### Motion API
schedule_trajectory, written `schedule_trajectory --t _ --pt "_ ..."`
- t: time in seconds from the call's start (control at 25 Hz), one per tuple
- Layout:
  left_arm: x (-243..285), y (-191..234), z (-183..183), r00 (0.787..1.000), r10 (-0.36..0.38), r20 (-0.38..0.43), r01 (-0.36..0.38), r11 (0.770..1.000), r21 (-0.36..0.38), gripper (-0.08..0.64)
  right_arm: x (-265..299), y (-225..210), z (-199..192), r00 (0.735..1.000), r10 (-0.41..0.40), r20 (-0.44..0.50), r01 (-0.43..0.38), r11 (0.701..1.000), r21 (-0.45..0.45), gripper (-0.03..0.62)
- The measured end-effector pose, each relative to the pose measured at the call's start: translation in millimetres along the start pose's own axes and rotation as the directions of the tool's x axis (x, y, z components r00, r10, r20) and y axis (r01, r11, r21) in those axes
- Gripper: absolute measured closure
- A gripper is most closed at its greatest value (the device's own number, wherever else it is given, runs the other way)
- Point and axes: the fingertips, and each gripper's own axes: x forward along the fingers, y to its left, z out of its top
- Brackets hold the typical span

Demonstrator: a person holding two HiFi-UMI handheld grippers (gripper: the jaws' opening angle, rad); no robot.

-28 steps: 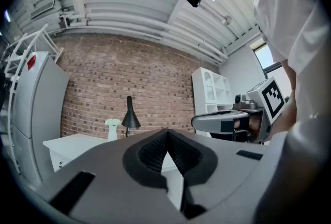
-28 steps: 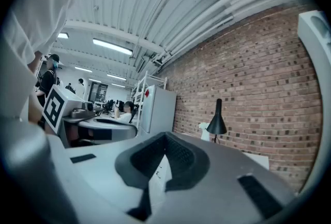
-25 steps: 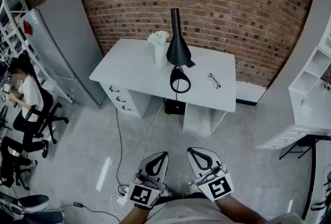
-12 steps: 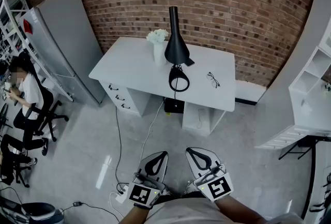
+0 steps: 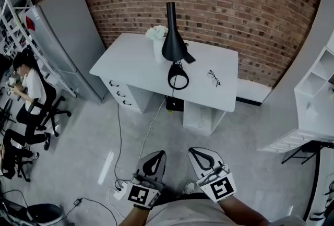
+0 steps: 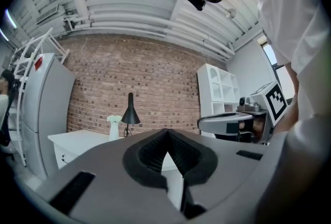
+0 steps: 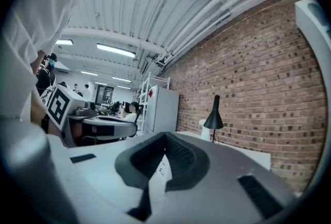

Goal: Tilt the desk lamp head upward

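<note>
A black desk lamp stands on the white desk against the brick wall, its cone head pointing down over a ring-shaped base. It also shows small and far off as the lamp in the left gripper view and the lamp in the right gripper view. My left gripper and right gripper hang side by side low in front of the body, over the floor and well short of the desk. Both are shut with nothing between them.
On the desk stand a white vase of flowers left of the lamp and a pair of glasses to its right. A cable runs over the floor to a power strip. A grey cabinet stands left, white shelves right, and a seated person far left.
The head view has shifted a little, so the desk and lamp sit slightly higher and further left. Both grippers stay shut in much the same place.
</note>
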Motion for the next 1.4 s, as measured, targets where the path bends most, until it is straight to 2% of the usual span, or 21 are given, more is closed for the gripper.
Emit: schedule_trajectory --t 0.24,0.32,0.6,0.8,1.04,1.28,1.4 --pt "15 -17 -8 1.000 0.008 -0.012 -0.008 1.000 -0.002 0.555 -6 -33 -17 1.000 -0.011 -0.029 0.011 1.000 0.020 0.577" --pt "22 -16 -11 1.000 0.011 -0.009 -0.011 1.000 -0.008 0.557 -7 -45 -23 0.998 -0.018 -0.061 0.019 1.000 0.004 0.577" --pt "52 1 -21 1.000 0.006 -0.004 -0.007 1.000 -0.024 0.557 17 -72 -28 0.997 -0.033 -0.063 0.033 0.999 -0.009 0.577" --pt "87 32 -25 1.000 -0.012 0.009 0.012 0.999 -0.039 0.555 53 -90 -33 0.997 -0.047 -0.066 0.047 0.999 -0.005 0.577" --pt "133 88 -31 0.999 -0.037 0.033 0.039 0.997 -0.062 0.555 123 -107 -35 0.997 -0.041 -0.066 0.039 0.999 -0.024 0.577" --pt "178 150 -23 0.992 -0.114 0.051 0.119 0.988 -0.100 0.555 211 -126 -29 0.991 -0.073 -0.109 0.068 0.997 -0.047 0.577" --pt "194 176 -22 0.987 -0.151 0.052 0.156 0.981 -0.118 0.557 246 -128 -23 0.992 -0.088 -0.089 0.084 0.995 -0.053 0.577"
